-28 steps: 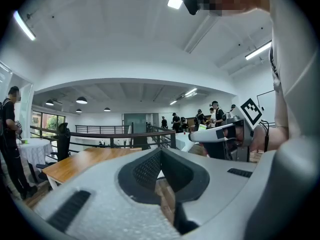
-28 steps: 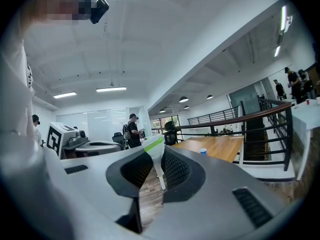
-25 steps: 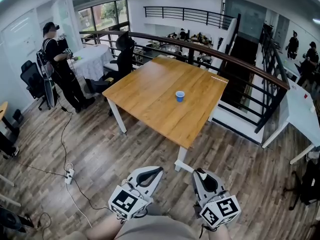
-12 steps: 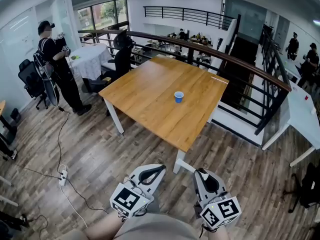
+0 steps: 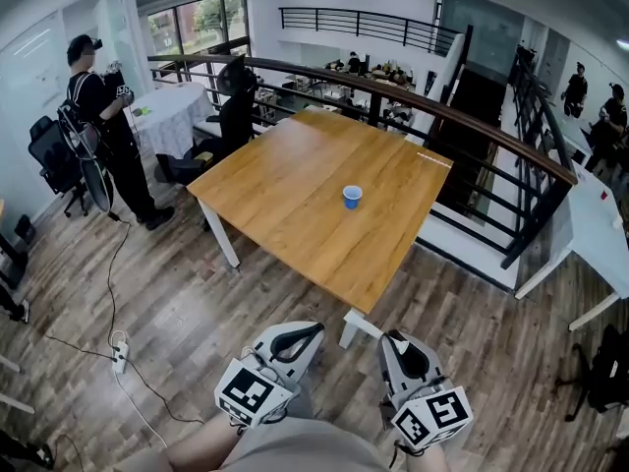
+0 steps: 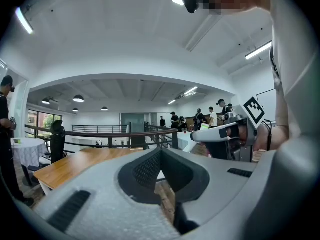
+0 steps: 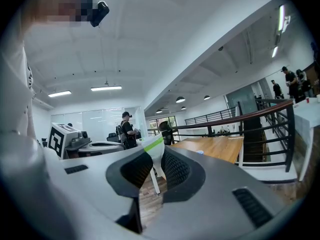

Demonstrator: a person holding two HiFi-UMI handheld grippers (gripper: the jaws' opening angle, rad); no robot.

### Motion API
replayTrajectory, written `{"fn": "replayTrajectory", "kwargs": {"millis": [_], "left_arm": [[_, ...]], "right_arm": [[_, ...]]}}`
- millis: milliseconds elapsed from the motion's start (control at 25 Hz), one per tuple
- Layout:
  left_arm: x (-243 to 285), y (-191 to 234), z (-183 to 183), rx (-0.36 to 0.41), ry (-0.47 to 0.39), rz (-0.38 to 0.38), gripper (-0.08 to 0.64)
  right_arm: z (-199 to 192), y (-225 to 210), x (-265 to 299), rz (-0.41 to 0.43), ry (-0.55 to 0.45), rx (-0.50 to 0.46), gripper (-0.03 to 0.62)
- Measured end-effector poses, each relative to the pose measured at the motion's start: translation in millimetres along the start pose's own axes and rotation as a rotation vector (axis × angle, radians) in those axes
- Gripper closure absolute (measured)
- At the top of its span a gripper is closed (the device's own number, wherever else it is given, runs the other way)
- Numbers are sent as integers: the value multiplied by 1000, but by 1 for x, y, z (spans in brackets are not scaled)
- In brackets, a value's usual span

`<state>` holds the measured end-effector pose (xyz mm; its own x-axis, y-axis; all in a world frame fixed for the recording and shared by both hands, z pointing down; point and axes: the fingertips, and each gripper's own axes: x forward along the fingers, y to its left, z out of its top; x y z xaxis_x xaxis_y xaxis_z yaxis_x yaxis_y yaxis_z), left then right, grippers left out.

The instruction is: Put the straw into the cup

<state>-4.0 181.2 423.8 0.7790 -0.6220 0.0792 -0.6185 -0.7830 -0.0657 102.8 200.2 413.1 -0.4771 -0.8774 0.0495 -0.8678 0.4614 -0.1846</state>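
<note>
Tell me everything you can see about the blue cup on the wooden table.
The blue cup is small and looks like paper or plastic, lighter at its open top. It stands upright on the wooden table, a little right of the middle. Only the tabletop touches it. Whether anything is inside is too small to tell.

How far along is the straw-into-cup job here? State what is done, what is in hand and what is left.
Done: the straw is picked up, pinched between the right gripper's jaws. In hand: both grippers are held low over the floor, short of the wooden table; the left gripper is shut and empty. Left: the blue cup stands on the table with no straw in it, so reaching it and inserting the straw remain.
</note>
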Motion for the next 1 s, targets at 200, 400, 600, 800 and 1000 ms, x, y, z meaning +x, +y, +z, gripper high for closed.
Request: {"fn": "replayTrajectory", "kwargs": {"millis": [200,400,600,800,1000], "left_arm": [[23,32,3,0,-7,-11,548],[47,69,5,-6,-8,-34,548],[78,108,7,-38,-22,-44,548],[112,149,11,-40,-12,-76,548],[134,198,15,-75,-9,-99,548]], "right_arm": [[6,-12,35,-2,9,-11,535],[13,-28,78,-16,16,-22,535],[20,-51,119,-34,34,-9,535],[28,-74,168,-53,44,5,535],[36,-90,219,-78,58,6,535]]}}
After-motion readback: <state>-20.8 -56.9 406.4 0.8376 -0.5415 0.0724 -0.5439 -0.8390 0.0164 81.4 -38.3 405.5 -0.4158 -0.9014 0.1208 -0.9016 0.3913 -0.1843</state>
